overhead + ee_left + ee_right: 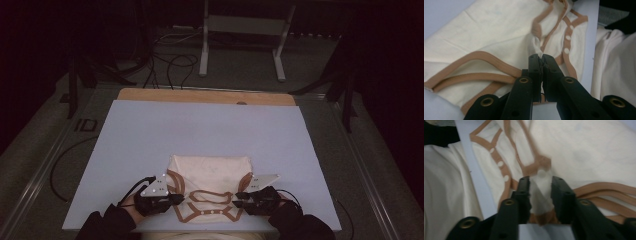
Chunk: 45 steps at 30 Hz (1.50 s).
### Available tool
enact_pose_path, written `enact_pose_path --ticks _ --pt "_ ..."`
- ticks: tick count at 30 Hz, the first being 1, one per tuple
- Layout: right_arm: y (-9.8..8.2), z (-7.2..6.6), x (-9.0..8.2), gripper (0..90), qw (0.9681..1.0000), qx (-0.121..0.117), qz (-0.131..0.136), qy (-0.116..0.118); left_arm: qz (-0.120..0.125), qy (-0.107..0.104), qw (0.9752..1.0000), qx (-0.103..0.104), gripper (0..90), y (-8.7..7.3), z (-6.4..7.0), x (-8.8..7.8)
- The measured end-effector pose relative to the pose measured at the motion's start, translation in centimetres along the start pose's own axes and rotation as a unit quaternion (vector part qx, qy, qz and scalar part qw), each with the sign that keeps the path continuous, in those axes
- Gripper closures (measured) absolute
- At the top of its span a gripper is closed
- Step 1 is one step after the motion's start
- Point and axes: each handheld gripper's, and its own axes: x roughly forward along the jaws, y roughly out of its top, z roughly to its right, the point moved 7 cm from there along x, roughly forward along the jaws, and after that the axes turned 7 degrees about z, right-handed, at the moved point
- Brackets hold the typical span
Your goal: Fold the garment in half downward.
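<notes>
A cream garment [210, 177] with tan trim is lying folded on the pale blue board [200, 130], close to the board's near edge and roughly midway along it. Its snap-buttoned trim [207, 212] is pointing toward the person, whose dark sleeves are coming in from below.

The left gripper [176, 198] is sitting at the garment's left near corner. In the left gripper view [541, 58] its jaws are clamping tight on a small pinch of cream fabric — the cloth is bunching up just past the tips, beside a twisted run of tan trim [537, 28].

The right gripper [239, 196] is sitting at the garment's right near corner, opposite the left one. In the right gripper view [540, 183] its jaws are standing apart, with a flap of cream fabric and a white snap [541, 172] lying between them; the pads are not visibly pressing on it — the cloth looks released rather than gripped.

Beyond the board's far edge a strip of wooden tabletop [205, 96] is showing.
</notes>
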Motion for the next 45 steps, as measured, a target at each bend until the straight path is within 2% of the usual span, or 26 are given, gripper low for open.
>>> enact_pose_path --ticks 4,6,7,10,11,14,18,20,21,22,25,26,28,30,31,32,33,34,35,36,37,38,40,43,44,45 --pt "-0.2 -0.6 0.3 54.5 0.9999 -0.005 -0.007 0.007 -0.002 -0.010 0.9999 0.008 84.6 -0.1 0.4 0.1" --pt "-0.1 -0.5 0.3 50.7 0.9999 -0.009 -0.004 0.006 -0.008 -0.035 0.9993 0.011 81.4 -0.2 0.9 0.1" --pt "0.0 -0.5 0.1 48.9 0.9999 -0.009 -0.003 0.007 -0.009 -0.036 0.9991 0.022 79.4 -0.3 1.1 0.0" --pt "0.2 -0.3 -0.1 46.7 0.9999 -0.015 0.001 0.003 -0.021 -0.041 0.9986 0.025 79.5 -0.7 1.3 0.0" --pt "0.5 -0.2 -0.1 44.4 1.0000 -0.004 0.005 0.003 -0.029 -0.043 0.9982 0.031 80.5 -1.0 1.4 0.0" --pt "0.7 -0.1 -0.1 41.2 0.9999 -0.009 0.005 0.000 -0.034 -0.048 0.9979 0.028 80.5 -1.2 1.4 -0.1" --pt "0.9 0.1 0.0 37.9 0.9999 0.001 0.010 0.003 -0.041 -0.059 0.9970 0.028 80.5 -1.7 1.5 -0.4" --pt "0.8 -0.1 0.0 36.3 0.9999 -0.004 0.006 0.009 -0.040 -0.067 0.9964 0.033 78.0 -1.7 1.8 -0.5" --pt "0.7 -0.4 0.1 36.3 0.9997 0.001 0.004 0.023 -0.036 -0.069 0.9964 0.033 71.1 -1.7 1.9 -0.6" --pt "0.7 -0.4 0.1 36.3 0.9997 0.001 0.004 0.023 -0.033 -0.065 0.9968 0.033 71.1 -1.6 1.9 -0.6" --pt "0.6 -1.3 0.5 37.3 0.9991 -0.014 -0.003 0.041 -0.022 -0.063 0.9969 0.041 58.8 -1.4 2.4 -0.4" --pt "0.6 -1.3 0.5 37.3 0.9991 -0.014 -0.003 0.041 -0.025 -0.062 0.9969 0.044 58.8 -1.3 2.5 -0.4" --pt "0.5 -1.8 0.7 40.4 0.9983 -0.018 -0.007 0.054 -0.024 -0.061 0.9965 0.051 58.1 -1.3 2.7 -0.1" --pt "0.3 -2.1 0.7 49.9 0.9977 -0.029 -0.015 0.060 -0.030 -0.058 0.9963 0.057 56.7 -1.4 2.7 0.2" --pt "0.1 -2.4 0.8 65.0 0.9967 -0.045 -0.024 0.063 -0.032 -0.057 0.9961 0.059 56.9 -1.5 2.6 0.4" --pt "0.1 -2.4 0.8 65.0 0.9967 -0.045 -0.024 0.063 -0.037 -0.055 0.9961 0.057 56.9 -1.6 2.6 0.6" --pt "-0.1 -2.4 0.9 75.8 0.9969 -0.041 -0.034 0.058 -0.046 -0.059 0.9953 0.062 60.2 -1.8 2.5 0.9" --pt "-0.1 -2.4 0.9 75.8 0.9969 -0.041 -0.034 0.058 -0.046 -0.059 0.9953 0.062 61.9 -1.8 2.5 0.9" --pt "-0.3 -2.2 0.9 82.3 0.9963 -0.049 -0.038 0.059 -0.050 -0.060 0.9950 0.062 61.9 -1.8 2.4 1.1" --pt "-0.3 -2.2 0.9 82.3 0.9963 -0.049 -0.038 0.059 -0.050 -0.060 0.9950 0.062 67.2 -1.8 2.4 1.1" --pt "-0.3 -2.3 0.7 83.0 0.9967 -0.029 -0.044 0.063 -0.060 -0.060 0.9943 0.064 75.4 -1.9 2.1 1.3" --pt "-0.3 -2.2 0.7 83.0 0.9961 -0.041 -0.041 0.067 -0.062 -0.060 0.9944 0.062 79.1 -1.8 2.1 1.3" --pt "-0.2 -2.4 0.6 83.0 0.9961 -0.040 -0.039 0.068 -0.062 -0.059 0.9946 0.058 88.4 -1.8 2.1 1.3" --pt "-0.1 -2.3 0.6 83.0 0.9959 -0.046 -0.036 0.069 -0.058 -0.058 0.9948 0.060 89.8 -1.1 2.0 0.5" --pt "0.0 -2.5 0.5 83.0 0.9965 -0.037 -0.036 0.066 -0.057 -0.058 0.9949 0.061 89.9 -1.0 2.1 0.3" --pt "0.0 -2.4 0.5 83.0 0.9961 -0.046 -0.033 0.067 -0.053 -0.054 0.9954 0.059 90.0 -0.8 2.1 0.1"
